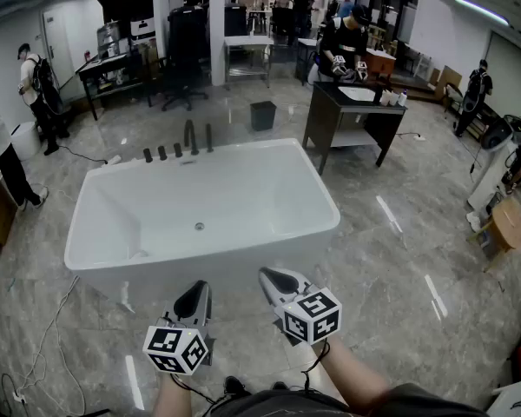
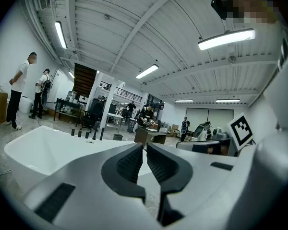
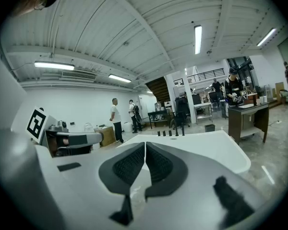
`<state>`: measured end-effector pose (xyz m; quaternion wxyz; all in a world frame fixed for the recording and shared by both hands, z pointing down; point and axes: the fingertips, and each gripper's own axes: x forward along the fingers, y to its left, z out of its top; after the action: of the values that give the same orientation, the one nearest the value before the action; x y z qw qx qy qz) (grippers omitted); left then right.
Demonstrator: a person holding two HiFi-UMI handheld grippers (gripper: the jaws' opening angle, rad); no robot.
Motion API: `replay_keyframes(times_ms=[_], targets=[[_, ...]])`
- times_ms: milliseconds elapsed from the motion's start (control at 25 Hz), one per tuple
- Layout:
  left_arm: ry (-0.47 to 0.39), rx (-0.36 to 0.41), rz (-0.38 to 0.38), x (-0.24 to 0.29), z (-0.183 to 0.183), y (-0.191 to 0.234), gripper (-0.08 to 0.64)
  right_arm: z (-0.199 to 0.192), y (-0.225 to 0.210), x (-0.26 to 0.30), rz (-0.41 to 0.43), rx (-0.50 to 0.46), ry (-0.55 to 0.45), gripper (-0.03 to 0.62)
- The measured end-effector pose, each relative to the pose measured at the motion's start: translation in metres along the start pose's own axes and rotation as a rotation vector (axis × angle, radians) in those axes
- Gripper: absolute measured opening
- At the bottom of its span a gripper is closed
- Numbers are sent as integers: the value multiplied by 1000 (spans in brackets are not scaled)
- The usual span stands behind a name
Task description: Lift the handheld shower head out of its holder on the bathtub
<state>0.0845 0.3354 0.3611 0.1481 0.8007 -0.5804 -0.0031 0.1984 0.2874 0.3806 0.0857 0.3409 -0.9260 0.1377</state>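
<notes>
Left tool (image 1: pixel 196 290), right tool (image 1: pixel 274 276) closed, bathtub (image 1: pixel 243 254) ahead — fittings (image 1: pixel 178 150) on far rim

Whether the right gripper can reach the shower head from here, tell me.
Probably not yet. The right gripper, shut, hangs at the tub's near side; the shower head, likely the rightmost dark fitting, stands on the far rim, the whole basin between.

All three views toward bathtub (image 1: pixel 269 189)
</notes>
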Motion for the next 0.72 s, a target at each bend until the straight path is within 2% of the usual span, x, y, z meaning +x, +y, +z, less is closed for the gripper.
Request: replay_keyframes(times_ms=[320, 720], targets=[[23, 28, -15, 8, -3, -16, 37, -2, -9, -10, -5, -10, 11, 29], [24, 21, -41, -5, -8, -4, 37, -5, 2, -12, -30, 7, -4, 28]])
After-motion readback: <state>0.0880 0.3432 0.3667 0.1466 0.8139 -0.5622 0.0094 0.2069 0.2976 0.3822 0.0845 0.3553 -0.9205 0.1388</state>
